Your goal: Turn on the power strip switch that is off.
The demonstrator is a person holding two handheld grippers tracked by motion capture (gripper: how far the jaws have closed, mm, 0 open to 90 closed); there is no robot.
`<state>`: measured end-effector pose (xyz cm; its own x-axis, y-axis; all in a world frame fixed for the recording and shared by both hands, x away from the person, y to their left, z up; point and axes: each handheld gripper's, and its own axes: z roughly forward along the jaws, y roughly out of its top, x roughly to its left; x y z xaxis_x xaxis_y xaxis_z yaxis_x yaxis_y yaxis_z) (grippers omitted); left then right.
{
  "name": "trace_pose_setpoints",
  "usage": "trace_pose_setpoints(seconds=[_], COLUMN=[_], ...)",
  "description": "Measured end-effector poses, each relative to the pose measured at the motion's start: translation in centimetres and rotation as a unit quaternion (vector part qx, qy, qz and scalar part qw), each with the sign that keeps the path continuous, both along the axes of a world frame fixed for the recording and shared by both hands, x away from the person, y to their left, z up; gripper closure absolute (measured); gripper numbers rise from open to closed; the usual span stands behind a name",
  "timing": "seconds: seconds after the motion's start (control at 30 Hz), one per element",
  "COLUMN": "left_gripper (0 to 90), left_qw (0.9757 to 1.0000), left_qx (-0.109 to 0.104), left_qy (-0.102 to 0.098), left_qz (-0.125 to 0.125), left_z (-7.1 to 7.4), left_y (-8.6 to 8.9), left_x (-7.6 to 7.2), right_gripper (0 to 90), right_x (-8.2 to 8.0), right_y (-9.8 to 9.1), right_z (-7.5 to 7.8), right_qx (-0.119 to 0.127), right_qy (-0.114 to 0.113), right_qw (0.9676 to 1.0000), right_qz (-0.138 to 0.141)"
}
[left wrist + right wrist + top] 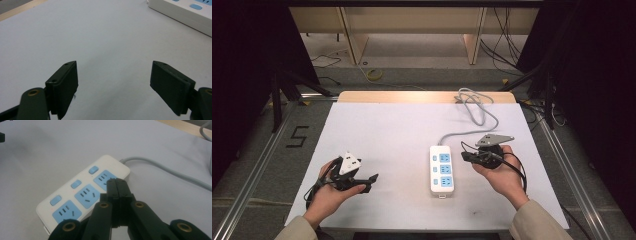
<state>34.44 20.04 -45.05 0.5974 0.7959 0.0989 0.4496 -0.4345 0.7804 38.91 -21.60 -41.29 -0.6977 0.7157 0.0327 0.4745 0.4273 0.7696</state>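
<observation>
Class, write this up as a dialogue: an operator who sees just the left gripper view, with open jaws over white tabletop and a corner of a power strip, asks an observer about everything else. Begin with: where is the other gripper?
Observer: The right gripper is beside the power strip, on its right in the high view.
Operator: Is it open like mine?
Observer: No, its jaws are pressed together with nothing between them, as the right gripper view shows.
Operator: How many sockets does the strip have?
Observer: Three blue sockets in a row, each with a blue button beside it.
Operator: Is it plugged in?
Observer: Its grey cable loops toward the table's far edge; the end cannot be seen.
</observation>
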Motion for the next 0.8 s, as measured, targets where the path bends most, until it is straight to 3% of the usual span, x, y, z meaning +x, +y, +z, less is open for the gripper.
trace_pose_setpoints(seconds=[0.8], left_gripper=[22.4], left_qw=[1.0000], left_qx=[-0.001], left_qy=[-0.001], left_qz=[-0.001], left_z=[0.0], left_y=[0.0], left_x=[0.0], right_gripper=[90.0], right_x=[0.9], right_y=[1.5], right_z=[0.1], right_qx=[-0.012], right_qy=[0.010], right_qw=[0.9998], right_qz=[0.009])
